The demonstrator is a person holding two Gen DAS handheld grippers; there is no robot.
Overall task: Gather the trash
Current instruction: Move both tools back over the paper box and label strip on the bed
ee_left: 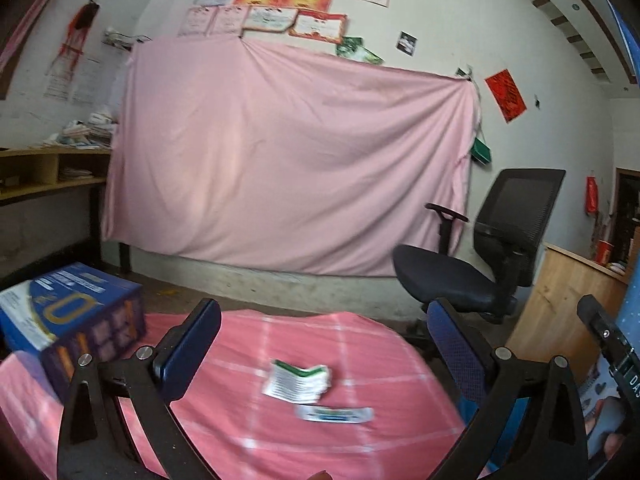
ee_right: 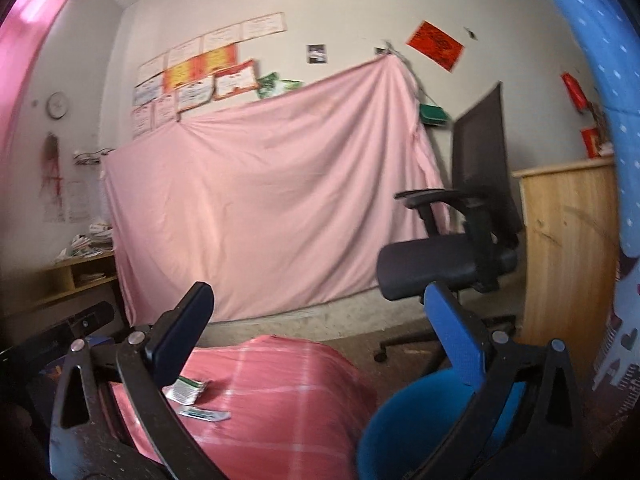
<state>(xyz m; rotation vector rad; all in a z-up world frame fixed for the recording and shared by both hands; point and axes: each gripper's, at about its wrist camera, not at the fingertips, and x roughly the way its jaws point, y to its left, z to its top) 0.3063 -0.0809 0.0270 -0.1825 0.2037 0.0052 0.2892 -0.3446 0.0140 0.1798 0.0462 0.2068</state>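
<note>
Two pieces of trash lie on the pink checked tablecloth [ee_left: 360, 344]: a crumpled white and green wrapper [ee_left: 298, 380] and a flat white strip wrapper [ee_left: 334, 415] just in front of it. My left gripper [ee_left: 324, 332] is raised above them, jaws wide open, nothing between them. In the right wrist view the crumpled wrapper [ee_right: 187, 389] and the strip wrapper [ee_right: 204, 414] show low on the left. A blue bin [ee_right: 404, 432] sits off the table's right edge. My right gripper [ee_right: 320, 320] hangs over table and bin, open and empty.
A blue carton [ee_left: 68, 320] stands on the table's left end. A black office chair [ee_left: 480, 264] is beyond the table on the right, next to a wooden cabinet [ee_left: 568, 304]. A pink sheet [ee_left: 280, 160] hangs on the far wall, with a shelf desk [ee_left: 48, 176] at left.
</note>
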